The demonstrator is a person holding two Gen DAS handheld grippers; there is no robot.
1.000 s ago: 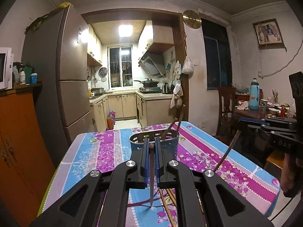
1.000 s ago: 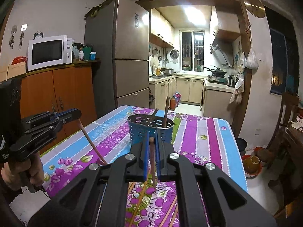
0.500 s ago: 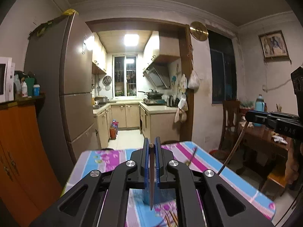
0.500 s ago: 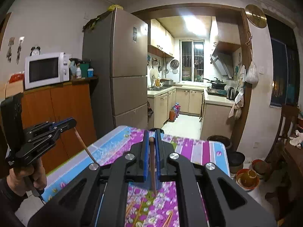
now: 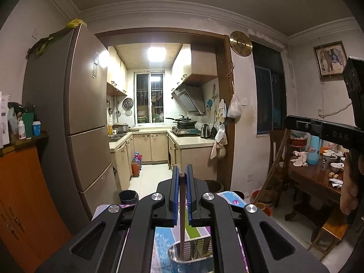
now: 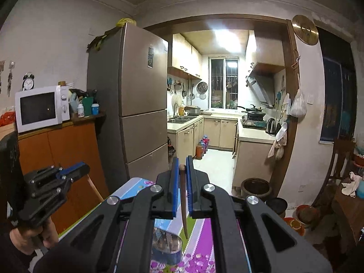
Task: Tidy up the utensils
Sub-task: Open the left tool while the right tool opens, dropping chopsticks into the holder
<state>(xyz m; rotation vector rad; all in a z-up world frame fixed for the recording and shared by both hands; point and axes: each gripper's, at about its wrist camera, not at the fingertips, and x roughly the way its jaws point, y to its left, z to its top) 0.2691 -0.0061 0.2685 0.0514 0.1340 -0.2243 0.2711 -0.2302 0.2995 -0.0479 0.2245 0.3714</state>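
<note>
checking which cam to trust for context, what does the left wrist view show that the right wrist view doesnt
Only the left wrist view: the framed picture on the wall, the dining table with cups and a blue flask, and the right gripper from the side, clamping a chopstick.

Only the right wrist view: the microwave, the alarm clock, and the left gripper from the side.

Both: fridge, kitchen doorway, round wall clock, floral tablecloth, the metal utensil holder, and a chopstick clamped in its own shut gripper.

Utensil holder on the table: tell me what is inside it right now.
In the left wrist view the utensil holder shows slotted inner walls and dividers; no utensil shows inside. The chopstick clamped in the left gripper hangs over its mouth. Its bottom is hidden.
</note>
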